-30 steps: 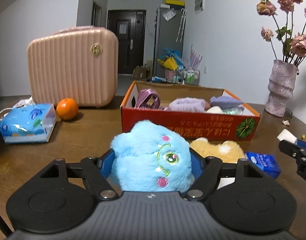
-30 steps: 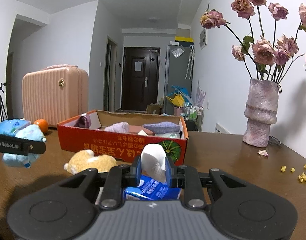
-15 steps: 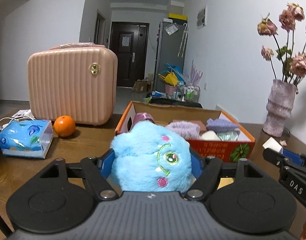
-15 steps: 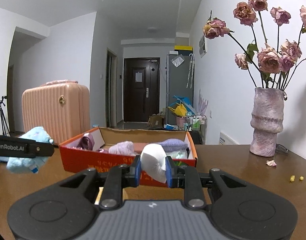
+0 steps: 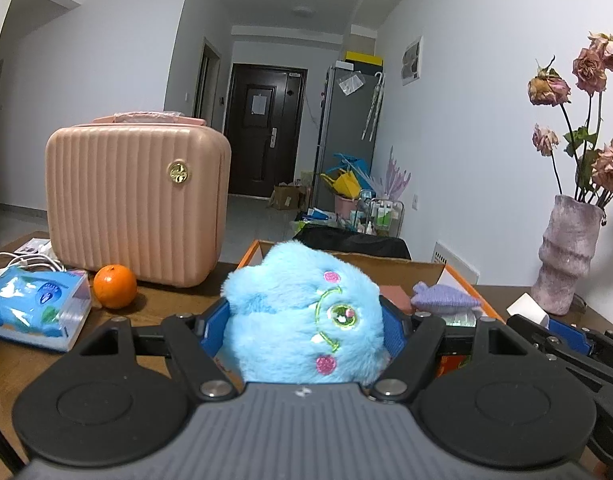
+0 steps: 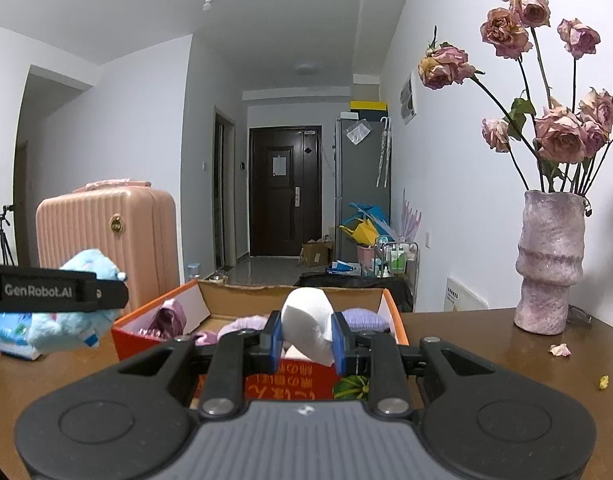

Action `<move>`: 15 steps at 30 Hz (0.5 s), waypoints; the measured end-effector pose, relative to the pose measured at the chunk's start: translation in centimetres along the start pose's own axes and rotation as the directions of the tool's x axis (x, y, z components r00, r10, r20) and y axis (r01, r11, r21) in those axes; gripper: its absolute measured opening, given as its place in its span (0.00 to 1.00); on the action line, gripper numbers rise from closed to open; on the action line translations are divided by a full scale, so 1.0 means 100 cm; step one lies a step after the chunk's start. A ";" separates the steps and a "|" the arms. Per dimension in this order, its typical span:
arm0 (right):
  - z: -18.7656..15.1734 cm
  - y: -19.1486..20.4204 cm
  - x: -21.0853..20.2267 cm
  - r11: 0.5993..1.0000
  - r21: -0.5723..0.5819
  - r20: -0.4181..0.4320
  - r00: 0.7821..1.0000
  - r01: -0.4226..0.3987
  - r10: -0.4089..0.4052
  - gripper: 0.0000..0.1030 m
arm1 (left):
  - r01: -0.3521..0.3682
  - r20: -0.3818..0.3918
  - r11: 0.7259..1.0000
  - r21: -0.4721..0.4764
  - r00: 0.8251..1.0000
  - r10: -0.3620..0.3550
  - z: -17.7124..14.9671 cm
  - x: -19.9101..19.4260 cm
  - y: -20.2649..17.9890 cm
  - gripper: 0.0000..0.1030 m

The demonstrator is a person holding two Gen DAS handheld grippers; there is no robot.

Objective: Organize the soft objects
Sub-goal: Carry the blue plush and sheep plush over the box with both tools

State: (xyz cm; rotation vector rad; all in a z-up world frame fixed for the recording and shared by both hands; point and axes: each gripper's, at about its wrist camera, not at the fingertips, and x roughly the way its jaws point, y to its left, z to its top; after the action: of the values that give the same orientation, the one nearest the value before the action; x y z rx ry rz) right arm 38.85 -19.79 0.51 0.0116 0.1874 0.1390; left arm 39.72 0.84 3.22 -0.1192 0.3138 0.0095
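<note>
The plush is fuzzy sky blue with a green stitched eye and pink dots. The soft wad is plain white. The box is orange-red outside with yellowish lettering and a green melon print, plain brown cardboard inside. The suitcase is ribbed peachy pink with a gold badge. The vase is mottled mauve, holding faded pink roses. The surface is dark brown wood.

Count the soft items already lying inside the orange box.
3 visible: a purple pouch at the orange box's left end, a pink fluffy piece mid-box, a lavender cushion at the right end. The right gripper may hide more.
</note>
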 end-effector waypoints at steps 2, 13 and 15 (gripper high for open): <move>0.003 -0.001 0.005 1.000 0.004 0.002 1.000 0.000 0.000 0.23 | 0.001 0.006 1.000 -0.003 1.000 -0.001 0.003 0.004 -0.002 0.72; 0.022 -0.007 0.038 0.998 0.057 0.004 1.000 -0.024 0.024 0.23 | -0.004 0.019 1.000 -0.013 1.000 0.004 0.014 0.035 -0.010 0.72; 0.024 -0.009 0.046 0.998 0.060 0.004 1.000 -0.023 0.023 0.23 | -0.003 0.020 1.000 -0.017 1.000 0.003 0.017 0.042 -0.011 0.72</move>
State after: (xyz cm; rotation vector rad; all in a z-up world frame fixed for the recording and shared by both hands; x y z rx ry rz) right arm 43.94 -19.99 2.02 0.0736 0.1883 0.1563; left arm 44.23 -0.13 3.66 -0.1358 0.2940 0.0164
